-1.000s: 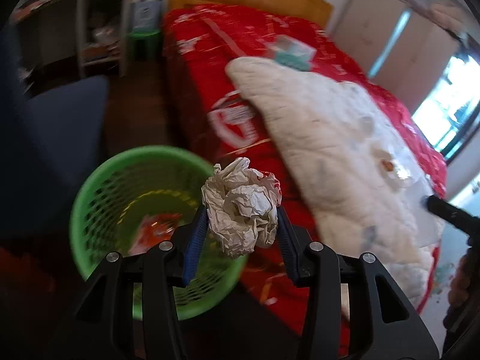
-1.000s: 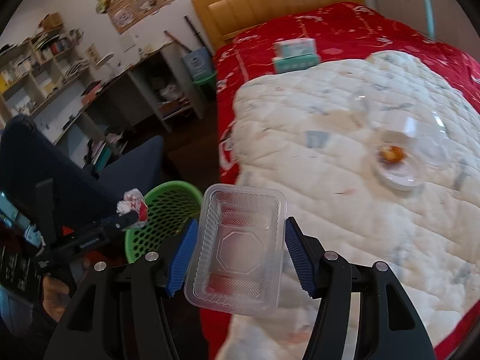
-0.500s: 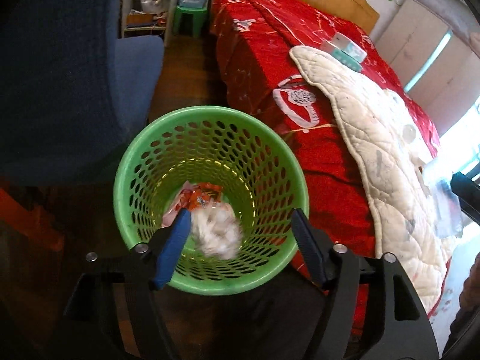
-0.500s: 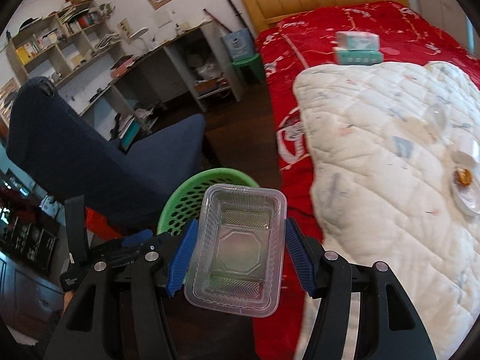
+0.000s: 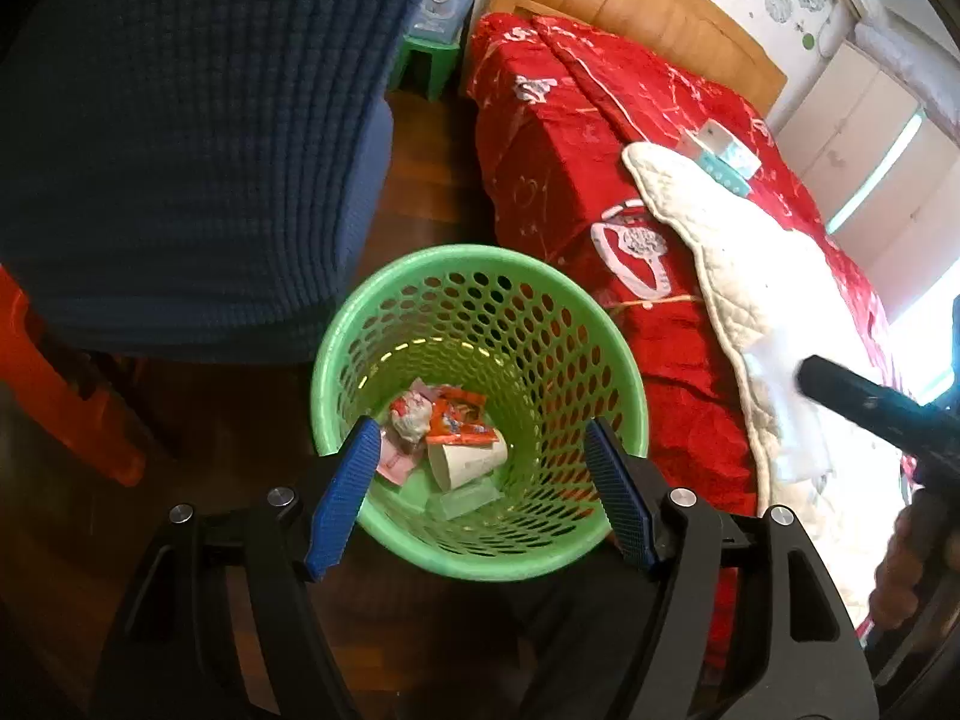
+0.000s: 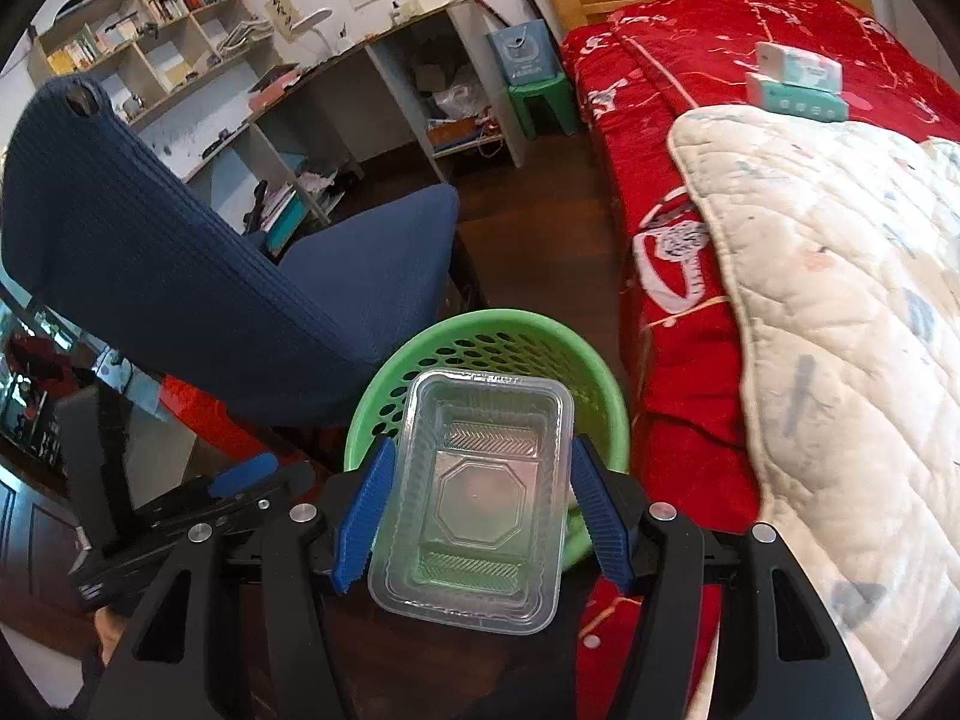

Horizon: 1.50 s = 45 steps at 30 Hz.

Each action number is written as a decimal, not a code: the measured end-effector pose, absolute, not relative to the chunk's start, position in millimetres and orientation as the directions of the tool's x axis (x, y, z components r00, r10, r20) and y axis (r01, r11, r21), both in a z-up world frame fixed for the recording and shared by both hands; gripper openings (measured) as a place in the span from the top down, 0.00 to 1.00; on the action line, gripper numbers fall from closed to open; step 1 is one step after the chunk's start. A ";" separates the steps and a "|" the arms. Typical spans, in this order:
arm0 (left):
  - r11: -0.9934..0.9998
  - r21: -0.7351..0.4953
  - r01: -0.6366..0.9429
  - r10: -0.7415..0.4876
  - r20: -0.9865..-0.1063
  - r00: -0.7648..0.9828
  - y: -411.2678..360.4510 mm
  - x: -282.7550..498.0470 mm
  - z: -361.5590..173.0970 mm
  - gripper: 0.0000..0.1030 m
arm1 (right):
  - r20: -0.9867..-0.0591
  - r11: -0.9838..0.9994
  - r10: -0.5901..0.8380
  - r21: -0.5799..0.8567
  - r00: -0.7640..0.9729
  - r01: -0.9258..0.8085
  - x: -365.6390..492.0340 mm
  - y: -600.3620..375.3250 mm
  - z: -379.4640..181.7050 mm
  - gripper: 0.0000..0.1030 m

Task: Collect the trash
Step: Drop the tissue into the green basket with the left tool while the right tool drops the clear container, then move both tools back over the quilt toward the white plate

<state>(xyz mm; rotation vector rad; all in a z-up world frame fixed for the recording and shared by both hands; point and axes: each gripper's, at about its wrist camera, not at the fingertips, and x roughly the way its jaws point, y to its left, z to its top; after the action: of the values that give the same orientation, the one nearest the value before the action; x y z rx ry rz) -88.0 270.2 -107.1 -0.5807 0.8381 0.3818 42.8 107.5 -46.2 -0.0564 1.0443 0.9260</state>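
Left wrist view: left gripper [image 5: 480,489] hangs over the green basket [image 5: 336,360], jaws wide apart after just having been opening, nothing between the blue pads [image 5: 345,495]. Basket floor holds the trash: a crumpled white and red wad [image 5: 410,417], an orange-red wrapper [image 5: 457,423], a paper cup [image 5: 468,462] on its side, a pink scrap [image 5: 395,463], and a clear piece [image 5: 469,498] that is hard to make out. Basket's near rim is partly hidden behind the fingers. At the right edge a dark bar of the other tool [image 5: 870,405] and part of a hand [image 5: 906,564] are blurred and cut off.

Right wrist view: right gripper [image 6: 474,510] clamps a clear plastic tray [image 6: 474,504] by its long sides, pads pressing on both walls. Tray covers most of the basket mouth, so contents are unseen here. Blue chair [image 6: 180,264] stands just behind the basket; red bed [image 6: 690,324] with white quilt [image 6: 840,300] is beside it. Left gripper's body at lower left is dim, its jaws unclear from here.
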 end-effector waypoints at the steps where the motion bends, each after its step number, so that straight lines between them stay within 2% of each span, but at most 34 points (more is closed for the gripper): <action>1: 0.781 -0.331 -0.530 0.090 -0.780 0.619 271.3 -89.2 -106.0 0.32 | -0.760 0.634 0.627 0.370 0.172 -0.679 42.6 112.7 -47.6 0.44; 7: 0.776 -0.334 -0.536 0.101 -0.773 0.627 274.1 -93.7 -101.2 0.32 | -0.747 0.622 0.648 0.408 0.147 -0.668 46.0 126.8 -56.6 0.42; 10: 0.774 -0.338 -0.535 0.098 -0.772 0.629 273.8 -95.4 -100.1 0.32 | -0.740 0.622 0.657 0.423 0.146 -0.659 47.4 127.4 -59.2 0.37; 18: 0.786 -0.337 -0.519 0.081 -0.775 0.627 264.3 -86.6 -97.3 0.32 | -0.736 0.645 0.654 0.425 0.172 -0.635 48.0 104.8 -55.1 0.34; 35: 0.866 -0.320 -0.386 -0.003 -0.773 0.635 206.1 -34.1 -88.8 0.30 | -0.750 0.825 0.524 0.328 0.404 -0.460 92.1 -43.5 -38.6 0.24; 45: 0.896 -0.306 -0.323 -0.047 -0.787 0.615 172.6 -3.9 -88.2 0.30 | -0.760 0.921 0.372 0.229 0.533 -0.315 138.1 -143.6 -26.0 0.24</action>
<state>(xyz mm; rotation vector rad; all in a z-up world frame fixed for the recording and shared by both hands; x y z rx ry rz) -3.9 172.6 -88.2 -0.4478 0.9021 0.1652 138.1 -143.6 -26.0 0.0667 0.9219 0.4099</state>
